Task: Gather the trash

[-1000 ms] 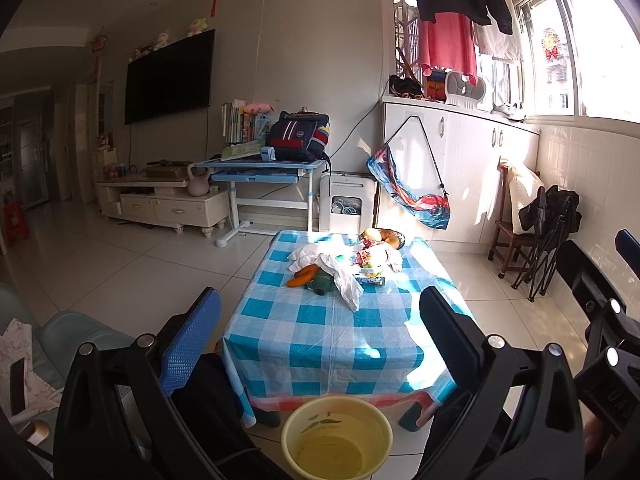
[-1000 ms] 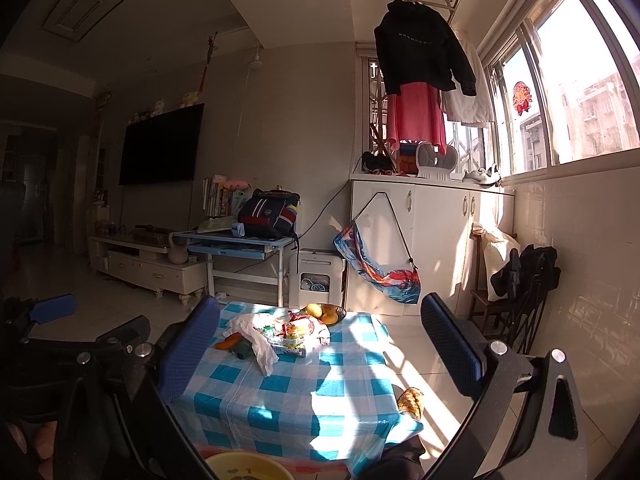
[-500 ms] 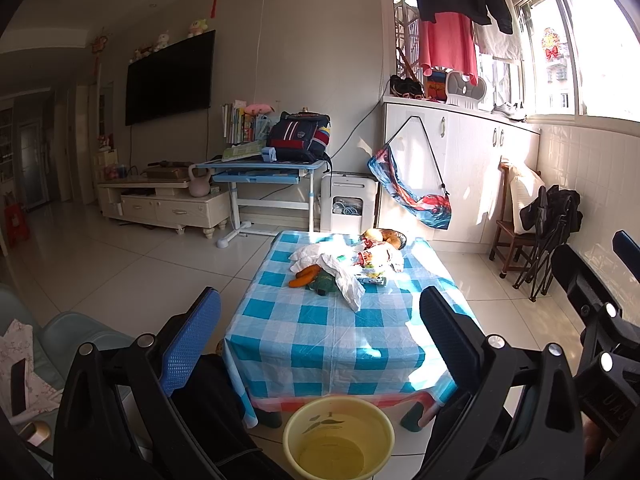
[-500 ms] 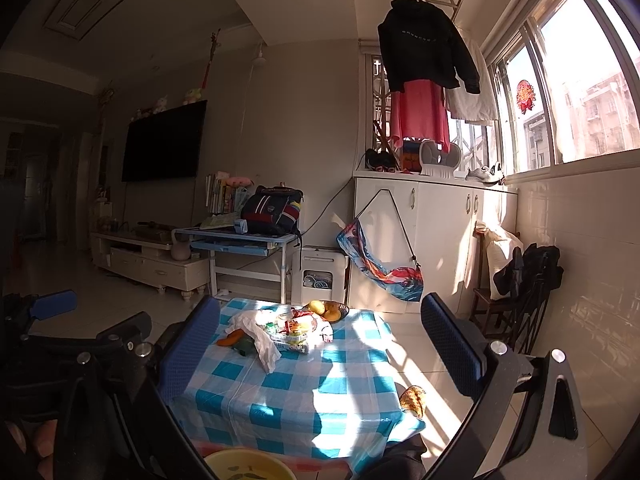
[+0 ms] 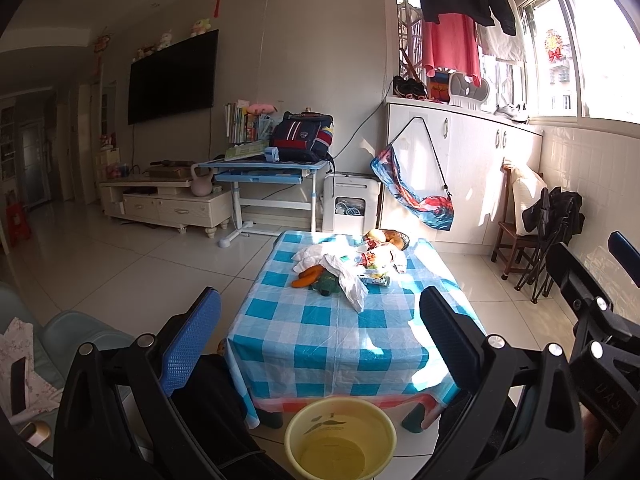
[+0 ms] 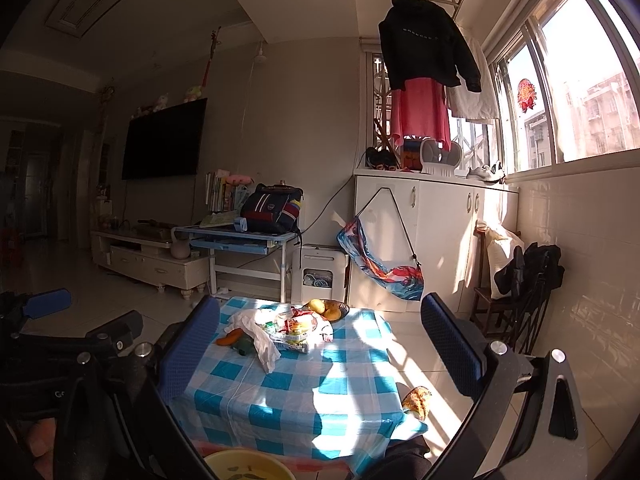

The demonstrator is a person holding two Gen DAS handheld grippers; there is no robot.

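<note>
A low table with a blue-and-white checked cloth [image 5: 340, 344] [image 6: 304, 392] carries a heap of trash at its far end: white crumpled plastic [image 5: 340, 270] [image 6: 260, 338], an orange peel [image 5: 308, 274] [image 6: 230, 337], colourful wrappers [image 5: 374, 266] [image 6: 298, 330]. A yellow basin [image 5: 340, 436] [image 6: 244, 466] stands on the floor at the table's near end. My left gripper [image 5: 320, 328] is open and empty, well short of the heap. My right gripper [image 6: 320, 344] is open and empty too, held above the table's near part.
A bowl of fruit [image 5: 390, 237] [image 6: 328, 309] sits at the table's far edge. Behind are a blue desk with a backpack [image 5: 302, 142], a white cabinet [image 5: 460, 168], a wooden chair with black clothes [image 5: 548, 224] and a TV stand [image 5: 168, 204]. A teal sofa edge [image 5: 68, 332] lies left.
Both views have shifted only slightly; the right wrist view has tilted a little upward. Both grippers remain open and nothing on the table has moved.
</note>
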